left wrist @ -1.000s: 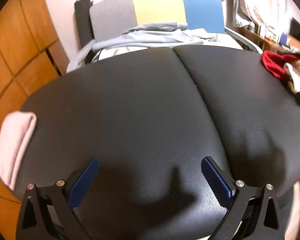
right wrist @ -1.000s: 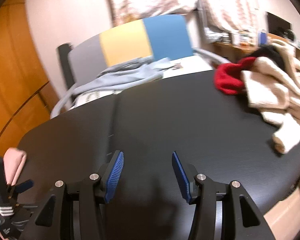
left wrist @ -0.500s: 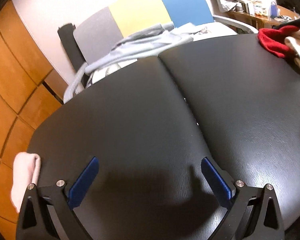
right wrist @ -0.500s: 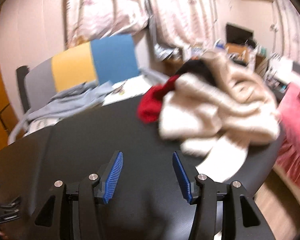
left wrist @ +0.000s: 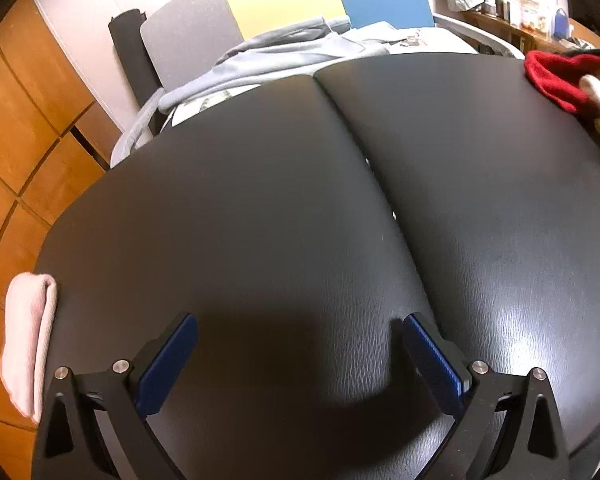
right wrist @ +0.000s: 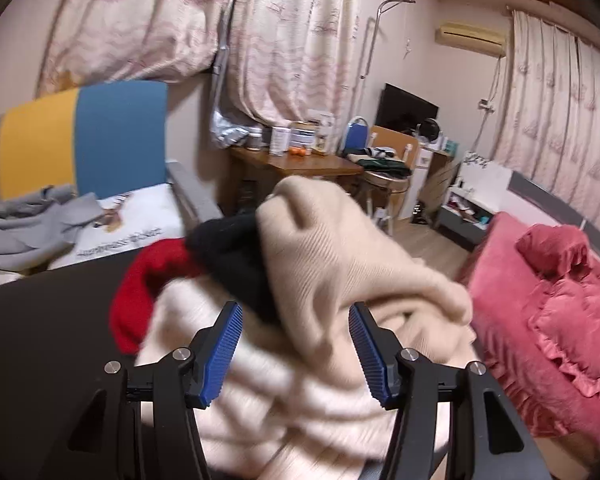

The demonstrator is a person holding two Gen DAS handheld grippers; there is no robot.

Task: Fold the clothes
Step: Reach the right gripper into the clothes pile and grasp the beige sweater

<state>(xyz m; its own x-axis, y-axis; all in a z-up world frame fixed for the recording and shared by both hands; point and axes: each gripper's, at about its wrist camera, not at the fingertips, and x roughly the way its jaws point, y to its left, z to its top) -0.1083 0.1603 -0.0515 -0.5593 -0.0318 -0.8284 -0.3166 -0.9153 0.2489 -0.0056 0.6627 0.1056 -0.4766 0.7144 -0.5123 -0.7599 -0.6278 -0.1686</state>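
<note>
At the desk's (left wrist: 260, 220) right edge, my right hand-held gripper (right wrist: 296, 344) is opening over the piled cream sweater (right wrist: 340, 272), gripping nothing. Tangled red (right wrist: 140, 288) and black garments (right wrist: 236, 256) could drag along. My left hand-held gripper (left wrist: 300, 356) hangs wide apart, empty.

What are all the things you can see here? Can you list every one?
black table: 1, black, under both grippers
cream sweater: 1, cream, on the pile, in front of the right gripper
red garment: 1, red, left of pile
black garment: 1, black, under the cream sweater
pink folded cloth: 1, pink, table's left edge
grey garment: 1, grey, on the chair
chair: 1, grey, yellow and blue, behind table
left hand-held gripper: 1, black with blue pads, open
right hand-held gripper: 1, same colours, opening, nothing gripped
</note>
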